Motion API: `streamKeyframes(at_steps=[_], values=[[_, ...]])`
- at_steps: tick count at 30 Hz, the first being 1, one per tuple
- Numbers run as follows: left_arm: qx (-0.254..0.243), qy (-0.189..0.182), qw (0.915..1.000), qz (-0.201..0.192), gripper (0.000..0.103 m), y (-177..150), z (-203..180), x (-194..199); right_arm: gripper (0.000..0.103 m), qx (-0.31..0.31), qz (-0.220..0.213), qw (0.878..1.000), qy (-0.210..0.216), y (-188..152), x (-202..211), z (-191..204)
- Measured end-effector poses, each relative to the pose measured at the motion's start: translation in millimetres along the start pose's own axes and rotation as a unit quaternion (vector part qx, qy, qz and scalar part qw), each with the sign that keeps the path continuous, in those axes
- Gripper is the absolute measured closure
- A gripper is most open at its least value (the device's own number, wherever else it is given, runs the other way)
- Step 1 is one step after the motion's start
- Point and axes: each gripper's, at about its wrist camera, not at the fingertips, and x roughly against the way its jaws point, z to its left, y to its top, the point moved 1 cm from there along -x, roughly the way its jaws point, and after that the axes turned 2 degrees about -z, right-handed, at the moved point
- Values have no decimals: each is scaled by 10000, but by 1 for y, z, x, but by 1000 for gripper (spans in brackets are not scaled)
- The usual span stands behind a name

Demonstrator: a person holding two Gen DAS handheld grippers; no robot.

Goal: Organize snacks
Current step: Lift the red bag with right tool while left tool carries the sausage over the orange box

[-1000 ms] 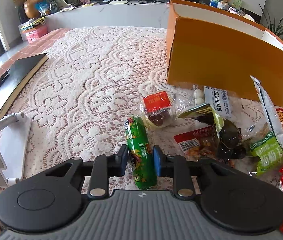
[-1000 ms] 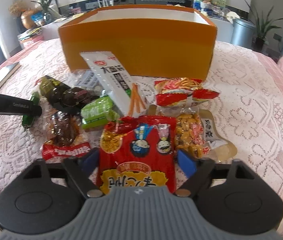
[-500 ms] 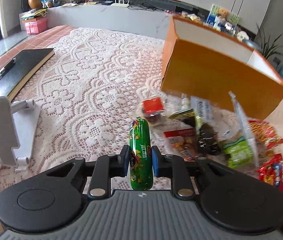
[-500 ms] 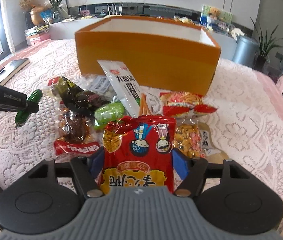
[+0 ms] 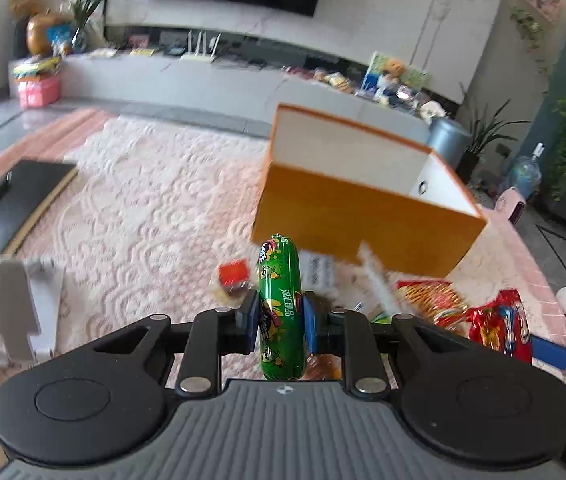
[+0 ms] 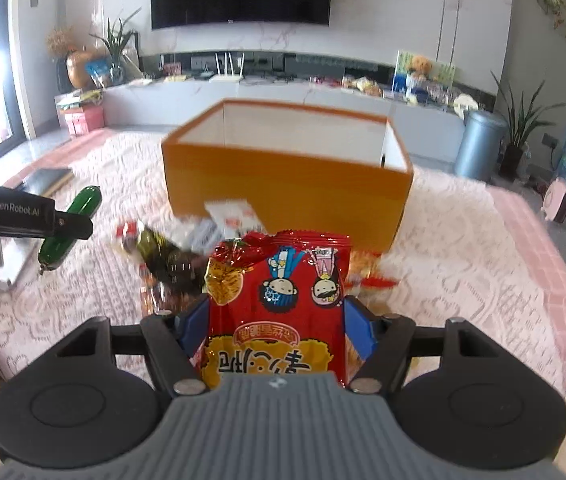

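My left gripper (image 5: 281, 316) is shut on a green sausage stick (image 5: 281, 280) and holds it in the air above the lace tablecloth, short of the open orange box (image 5: 363, 216). My right gripper (image 6: 275, 328) is shut on a red snack bag (image 6: 279, 300) with two cartoon faces, lifted above the snack pile. The orange box (image 6: 287, 192) stands straight ahead of it, white inside. The left gripper and the green sausage (image 6: 71, 232) show at the left of the right wrist view. The red bag (image 5: 501, 328) shows at the right of the left wrist view.
Loose snack packets (image 6: 163, 252) lie on the tablecloth in front of the box. A black notebook (image 5: 15, 204) and a white stand (image 5: 15, 308) sit at the left. A TV unit runs along the back wall.
Both grippers have risen off the table with their snacks. The right gripper's jaws closed onto the red bag. The orange box now sits lower in both views.
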Motion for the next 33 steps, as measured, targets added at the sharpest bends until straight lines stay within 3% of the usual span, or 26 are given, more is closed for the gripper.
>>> streamKeyframes(at_steps=[11, 16, 24, 33], values=[[-544, -293, 9973, -401, 78, 45, -29, 7, 36, 181, -472, 9987, -53, 62, 11, -10], [-743, -241, 9951, -607, 78, 66, -37, 1, 36, 295, -678, 9972, -145, 98, 0, -12], [-918, -316, 9928, -697, 78, 95, -54, -21, 36, 362, -790, 9959, -240, 144, -44, -20], [-1295, -237, 9907, -343, 78, 115, -76, -79, 36, 546, -495, 9968, -303, 172, -114, -32]])
